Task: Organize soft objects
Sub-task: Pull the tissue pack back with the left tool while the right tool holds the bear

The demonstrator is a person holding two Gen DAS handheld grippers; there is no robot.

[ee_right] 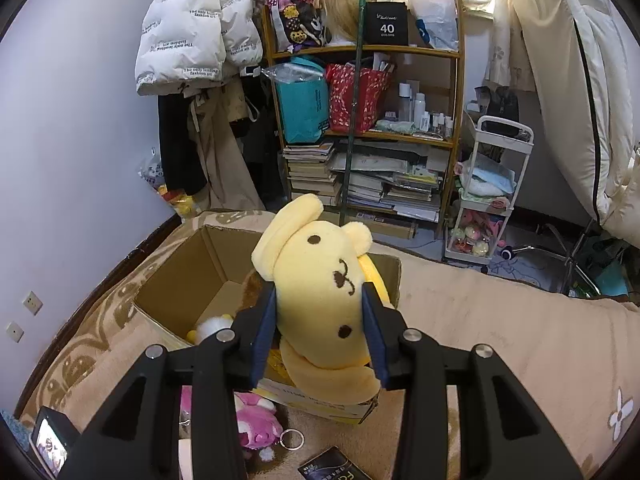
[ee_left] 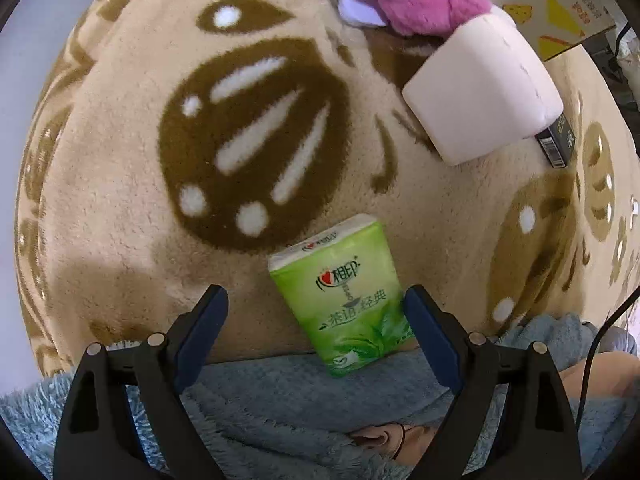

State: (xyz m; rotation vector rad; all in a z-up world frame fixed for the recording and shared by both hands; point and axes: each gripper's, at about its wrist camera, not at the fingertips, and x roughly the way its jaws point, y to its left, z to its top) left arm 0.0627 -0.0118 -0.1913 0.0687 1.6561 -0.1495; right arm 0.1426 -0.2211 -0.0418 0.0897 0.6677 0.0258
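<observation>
Tissue pack [ee_left: 344,296] lengthwise between open left gripper [ee_left: 316,332]

A beige plush blanket [ee_left: 120,220] is patterned with brown-and-white motifs. A green-and-white printed tissue packet [ee_left: 344,300] is seen, and a yellow plush dog [ee_right: 320,300] with brown embroidered features.

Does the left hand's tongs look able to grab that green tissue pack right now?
Probably yes. The left tongs are open and point down over the green tissue pack, which lies on the rug between the fingers with nothing over it. One finger is already near its edge.
</observation>
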